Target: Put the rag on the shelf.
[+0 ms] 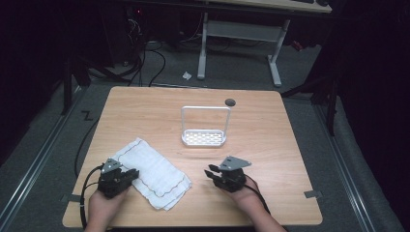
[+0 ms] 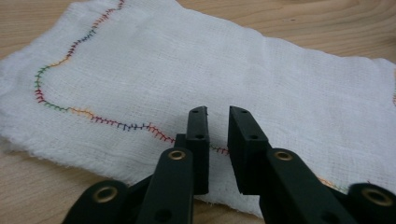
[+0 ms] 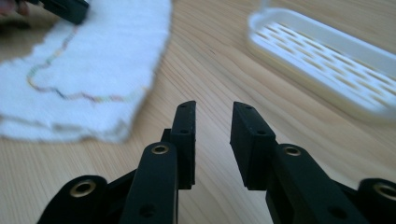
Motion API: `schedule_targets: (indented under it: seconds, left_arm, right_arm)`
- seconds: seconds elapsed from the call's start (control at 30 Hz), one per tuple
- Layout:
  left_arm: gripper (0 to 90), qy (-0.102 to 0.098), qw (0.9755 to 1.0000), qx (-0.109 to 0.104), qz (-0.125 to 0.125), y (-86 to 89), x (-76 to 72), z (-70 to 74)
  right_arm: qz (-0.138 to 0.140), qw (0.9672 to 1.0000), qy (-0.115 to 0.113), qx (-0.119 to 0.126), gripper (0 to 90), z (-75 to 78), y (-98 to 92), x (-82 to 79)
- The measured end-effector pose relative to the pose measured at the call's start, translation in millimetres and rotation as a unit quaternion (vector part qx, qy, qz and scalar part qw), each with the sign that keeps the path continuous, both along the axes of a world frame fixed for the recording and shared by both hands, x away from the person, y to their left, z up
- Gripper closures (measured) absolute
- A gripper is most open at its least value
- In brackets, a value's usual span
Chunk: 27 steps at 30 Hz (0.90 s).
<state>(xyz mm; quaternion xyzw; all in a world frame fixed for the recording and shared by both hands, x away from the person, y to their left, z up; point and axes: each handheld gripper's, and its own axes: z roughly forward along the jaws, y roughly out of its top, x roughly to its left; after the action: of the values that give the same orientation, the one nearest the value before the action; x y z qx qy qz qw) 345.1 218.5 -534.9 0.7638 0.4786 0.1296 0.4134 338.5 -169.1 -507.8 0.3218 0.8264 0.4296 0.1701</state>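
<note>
A white cloth [image 1: 154, 171] with a wavy multicoloured stitch line lies folded at the table's front left. My left gripper [image 1: 131, 174] hovers at its near-left edge; in the left gripper view the cloth [image 2: 187, 70] lies just under the gripper [image 2: 218, 112], whose jaws stand a narrow gap apart with nothing between them. My right gripper [image 1: 211, 173] is low over bare wood to the right of the cloth, and in the right gripper view this gripper [image 3: 214, 106] is open and empty. The cloth [image 3: 93, 56] lies to its left.
A white perforated tray with a tall wire handle [image 1: 204, 137] stands at the middle of the wooden table [image 1: 270, 145]; its tray [image 3: 322, 51] is ahead to the right. A small dark disc [image 1: 230, 102] lies behind it. Cables and a desk frame stand on the floor beyond.
</note>
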Motion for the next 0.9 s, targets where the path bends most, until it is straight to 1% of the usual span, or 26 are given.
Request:
schedule_targets:
  seconds: [0.03,0.1,0.13,0.17,0.2,0.23,0.27,0.3,0.33,0.37,0.4,0.43,0.47,0.53,0.6,0.63,0.67,0.7,0.73,0.77,0.8,0.83,0.87,0.9]
  left_arm:
    - [80.1,0.000,1.0000,0.000,0.000,0.0,0.0,0.0]
    - [80.5,0.003,1.0000,-0.003,-0.004,2.0,-0.4,-0.4]
    - [81.1,0.003,1.0000,-0.005,-0.006,2.6,-0.6,-0.8]
    - [81.1,0.004,1.0000,-0.005,-0.007,2.8,-0.7,-1.2]
    - [81.1,0.003,0.9999,-0.004,-0.008,3.0,-0.5,-1.2]
    - [81.1,0.004,0.9999,-0.002,-0.010,2.8,-0.1,-1.0]
    - [81.0,0.004,0.9999,-0.002,-0.010,2.7,-0.1,-1.1]
    - [80.7,0.004,0.9999,-0.002,-0.010,2.7,-0.1,-1.1]
    - [80.1,0.004,0.9999,-0.002,-0.011,2.5,-0.2,-1.3]
    - [79.6,0.002,0.9999,-0.001,-0.011,1.8,-0.5,-1.4]
    - [78.9,0.002,0.9999,-0.001,-0.011,1.8,-0.5,-1.4]
    - [77.5,0.002,0.9999,-0.005,-0.010,1.5,-1.1,-2.0]
    - [75.8,0.003,0.9999,-0.009,-0.010,1.2,-1.4,-2.3]
    - [73.4,0.003,0.9999,-0.009,-0.010,-0.3,-1.9,-2.3]
    - [72.3,0.003,0.9998,-0.010,-0.019,-3.5,-2.6,-2.3]
    - [72.1,0.003,0.9998,-0.010,-0.019,-3.5,-2.6,-2.3]
    - [71.2,0.004,0.9995,-0.011,-0.030,-10.0,-4.1,-2.1]
    - [70.4,0.004,0.9995,-0.011,-0.030,-10.0,-4.1,-2.1]
    - [69.3,0.000,0.9991,-0.004,-0.043,-19.1,-6.6,-1.8]
    - [67.9,0.000,0.9991,-0.004,-0.043,-19.1,-6.6,-1.8]
    - [66.5,0.000,0.9988,-0.004,-0.049,-24.0,-7.8,-1.6]
    - [66.5,-0.001,0.9983,-0.003,-0.057,-28.8,-8.9,-1.4]
    - [64.8,-0.003,0.9978,-0.002,-0.066,-33.9,-10.2,-1.4]
    - [61.5,-0.005,0.9971,0.000,-0.075,-38.9,-11.8,-1.4]
  right_arm:
    - [0.000,1.0000,0.000,0.000,72.0,0.0,0.0,0.0]
    - [0.014,0.9999,0.002,0.000,75.1,3.4,21.6,6.0]
    - [0.030,0.9995,0.014,0.000,78.9,4.1,41.9,12.4]
    - [0.030,0.9995,0.014,0.000,78.9,4.1,41.9,12.4]
    - [0.036,0.9992,0.018,-0.001,81.9,3.1,51.1,16.2]
    - [0.045,0.9985,0.032,-0.007,85.8,-1.0,67.8,23.1]
    - [0.048,0.9980,0.038,-0.011,87.4,-3.9,74.7,26.4]
    - [0.048,0.9980,0.038,-0.011,87.4,-3.9,74.7,26.4]
    - [0.054,0.9975,0.043,-0.017,88.5,-7.2,80.6,29.1]
    - [0.056,0.9964,0.048,-0.041,89.7,-15.3,91.5,31.2]
    - [0.054,0.9958,0.048,-0.055,90.0,-19.5,95.1,30.9]
    - [0.055,0.9957,0.048,-0.058,90.0,-22.6,95.6,30.5]
    - [0.051,0.9961,0.051,-0.051,90.0,-23.5,93.9,28.9]
    - [0.056,0.9959,0.054,-0.046,90.0,-24.3,88.2,23.7]
    - [0.061,0.9957,0.053,-0.045,90.0,-25.0,80.5,14.8]
    - [0.060,0.9957,0.056,-0.043,90.0,-25.1,76.6,9.9]
    - [0.062,0.9955,0.058,-0.042,90.0,-24.9,73.1,4.9]
    - [0.062,0.9955,0.058,-0.042,90.0,-24.9,73.1,4.9]
    - [0.065,0.9952,0.059,-0.044,90.0,-24.8,67.1,-7.6]
    - [0.065,0.9952,0.059,-0.043,90.0,-24.9,63.9,-14.1]
    - [0.067,0.9952,0.059,-0.043,90.0,-25.1,60.5,-20.6]
    - [0.067,0.9952,0.059,-0.043,90.0,-25.1,60.5,-20.6]
    - [0.066,0.9951,0.060,-0.043,90.0,-25.0,56.8,-26.9]
    - [0.065,0.9952,0.063,-0.038,90.0,-25.8,48.7,-38.4]
